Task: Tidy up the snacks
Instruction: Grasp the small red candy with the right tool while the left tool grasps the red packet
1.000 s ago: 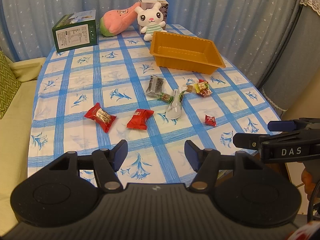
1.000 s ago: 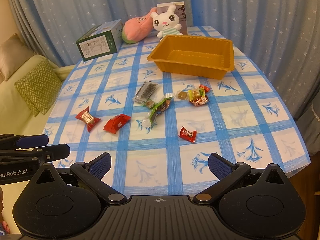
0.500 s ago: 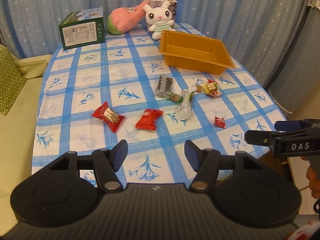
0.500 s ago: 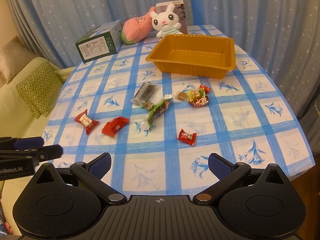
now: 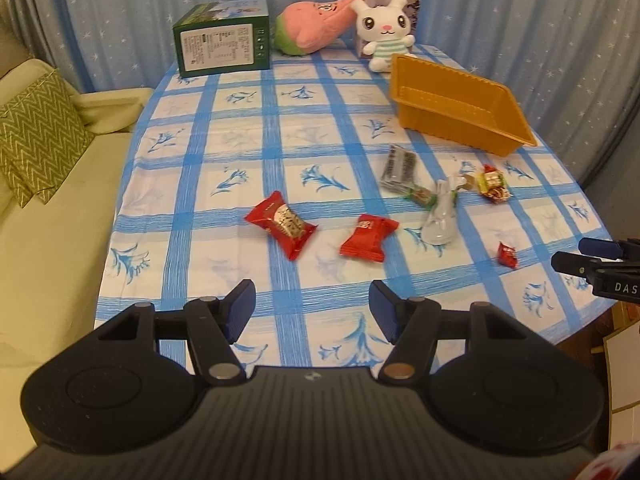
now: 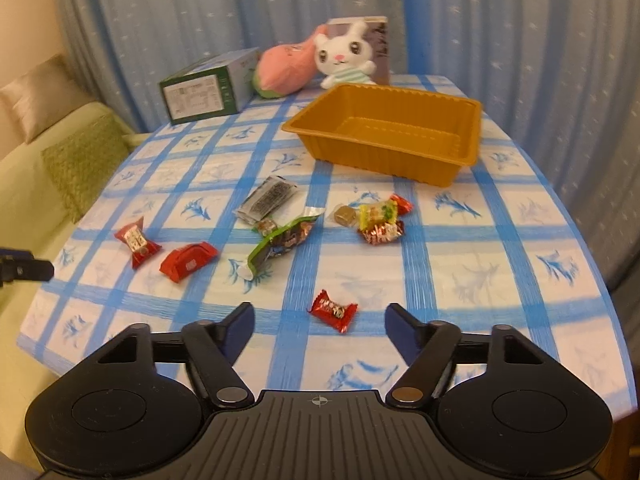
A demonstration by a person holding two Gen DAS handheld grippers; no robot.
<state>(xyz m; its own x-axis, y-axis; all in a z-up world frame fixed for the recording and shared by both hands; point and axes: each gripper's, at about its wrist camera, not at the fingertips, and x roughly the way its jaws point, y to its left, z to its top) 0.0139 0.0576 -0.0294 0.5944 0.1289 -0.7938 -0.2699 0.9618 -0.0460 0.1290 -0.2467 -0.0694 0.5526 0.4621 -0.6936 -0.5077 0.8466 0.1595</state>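
Right tool (image 6: 320, 320) closing on nothing, left tool (image 5: 312, 304) apart, orange tray (image 6: 400, 150) empty.

Orange tray (image 6: 448, 168), blue-checked tablecloth (image 6: 480, 248), red snack packets (image 5: 370, 237)

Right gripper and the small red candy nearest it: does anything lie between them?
No. In the right wrist view only bare blue-checked tablecloth separates the right gripper, its jaws closing on nothing, from the small red candy.
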